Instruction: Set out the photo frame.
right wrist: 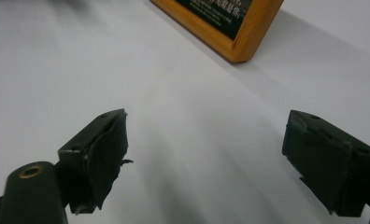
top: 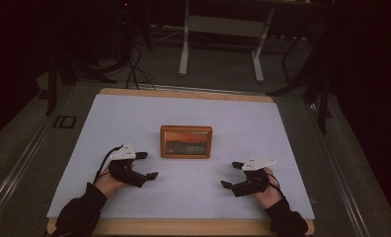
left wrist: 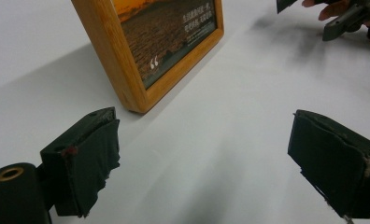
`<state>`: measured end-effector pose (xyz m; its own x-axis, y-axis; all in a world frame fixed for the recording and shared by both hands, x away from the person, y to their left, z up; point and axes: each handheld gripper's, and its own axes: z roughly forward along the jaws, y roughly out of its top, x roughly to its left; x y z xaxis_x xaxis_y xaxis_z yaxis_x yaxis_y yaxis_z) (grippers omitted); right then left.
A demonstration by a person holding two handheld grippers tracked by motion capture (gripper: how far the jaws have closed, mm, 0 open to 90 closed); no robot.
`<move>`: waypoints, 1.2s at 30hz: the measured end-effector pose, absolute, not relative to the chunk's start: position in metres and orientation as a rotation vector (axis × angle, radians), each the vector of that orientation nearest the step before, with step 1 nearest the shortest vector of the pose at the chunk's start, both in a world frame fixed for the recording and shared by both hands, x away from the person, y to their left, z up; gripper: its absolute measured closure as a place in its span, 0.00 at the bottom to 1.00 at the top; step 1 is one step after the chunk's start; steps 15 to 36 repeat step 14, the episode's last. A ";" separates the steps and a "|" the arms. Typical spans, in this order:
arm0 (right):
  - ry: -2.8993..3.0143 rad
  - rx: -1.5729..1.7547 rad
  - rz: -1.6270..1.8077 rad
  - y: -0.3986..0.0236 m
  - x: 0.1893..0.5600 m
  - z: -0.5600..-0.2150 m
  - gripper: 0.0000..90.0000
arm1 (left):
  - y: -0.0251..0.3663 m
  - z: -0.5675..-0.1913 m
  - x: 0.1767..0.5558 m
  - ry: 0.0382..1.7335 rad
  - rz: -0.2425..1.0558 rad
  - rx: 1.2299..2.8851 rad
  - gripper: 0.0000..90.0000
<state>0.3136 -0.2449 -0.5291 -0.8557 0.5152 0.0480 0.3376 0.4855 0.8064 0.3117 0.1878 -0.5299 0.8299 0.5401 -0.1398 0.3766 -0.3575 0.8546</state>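
The left gripper (top: 147, 165) has its jaws spread wide with nothing between them, resting low over the white sheet (top: 134, 118) on the desk (top: 183, 228). The right gripper (top: 232, 175) is likewise wide open and holds nothing. Between the two and a little farther from the person stands a wooden picture frame (top: 186, 141), apart from both. In the left gripper view its near corner (left wrist: 136, 106) lies just ahead of the left-hand jaw; in the right gripper view its corner (right wrist: 241, 53) sits ahead, between the jaws' lines.
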 end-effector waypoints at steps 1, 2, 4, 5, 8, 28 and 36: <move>2.526 0.739 1.318 -0.246 0.314 -0.529 0.16 | 0.188 -0.530 0.311 0.677 0.200 1.988 0.10; 2.518 0.744 1.329 -0.246 0.315 -0.528 0.16 | 0.187 -0.530 0.311 0.673 0.201 1.991 0.10; 2.501 0.751 1.334 -0.247 0.316 -0.529 0.16 | 0.187 -0.530 0.311 0.670 0.200 1.989 0.10; 2.495 0.754 1.342 -0.248 0.317 -0.529 0.16 | 0.187 -0.529 0.311 0.671 0.202 1.991 0.10; 2.495 0.775 1.350 -0.249 0.319 -0.532 0.16 | 0.188 -0.530 0.312 0.676 0.201 1.991 0.10; 2.506 0.780 1.357 -0.249 0.320 -0.534 0.16 | 0.187 -0.529 0.311 0.669 0.199 1.995 0.10; 2.506 0.780 1.357 -0.249 0.320 -0.534 0.16 | 0.187 -0.529 0.311 0.669 0.199 1.995 0.10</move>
